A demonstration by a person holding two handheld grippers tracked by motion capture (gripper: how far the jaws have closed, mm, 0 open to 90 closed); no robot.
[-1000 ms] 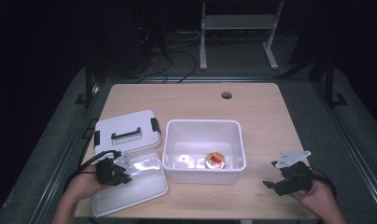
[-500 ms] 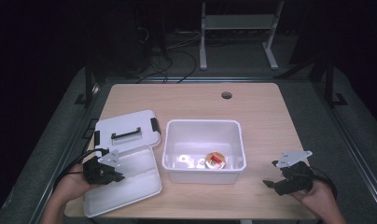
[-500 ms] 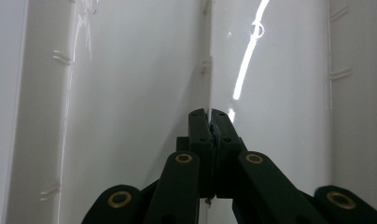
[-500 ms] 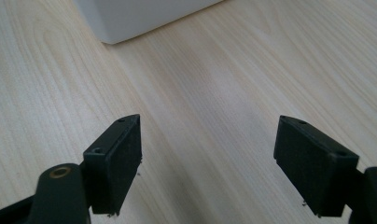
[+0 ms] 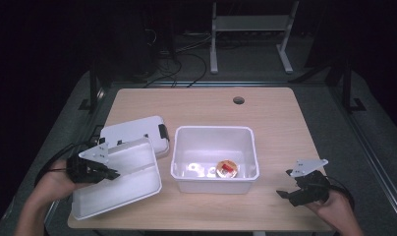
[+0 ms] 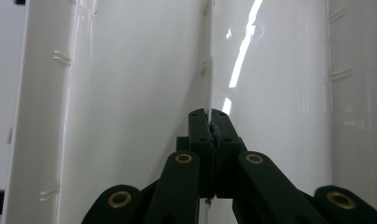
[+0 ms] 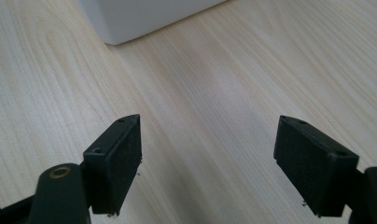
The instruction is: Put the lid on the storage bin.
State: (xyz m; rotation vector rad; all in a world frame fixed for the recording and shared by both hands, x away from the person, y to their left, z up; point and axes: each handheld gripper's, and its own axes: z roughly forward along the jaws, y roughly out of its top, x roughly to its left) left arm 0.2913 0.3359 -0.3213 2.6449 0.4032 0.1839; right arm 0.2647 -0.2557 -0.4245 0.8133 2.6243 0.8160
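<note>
Left tongs point(image 5: 110, 173) are clamping the near-left edge of a white lid point(image 5: 119, 179), jaws pinched together on a thin rim of it, as the left gripper view is showing at close range point(image 6: 210, 128). The lid is sitting tilted at the near-left corner of the surface point(image 5: 196, 105), its left side raised, its far edge overlapping a second white lid with a black handle point(image 5: 137, 132) that is lying flat just beyond it. Just right of both, an open white bin point(image 5: 214, 158) is standing mid-surface, holding a small round orange-and-red item point(image 5: 226, 167) on its floor. Right tongs point(image 5: 287, 194) are resting near the near-right corner, well apart from the bin, jaws standing wide with bare wood between them point(image 7: 207, 158).
</note>
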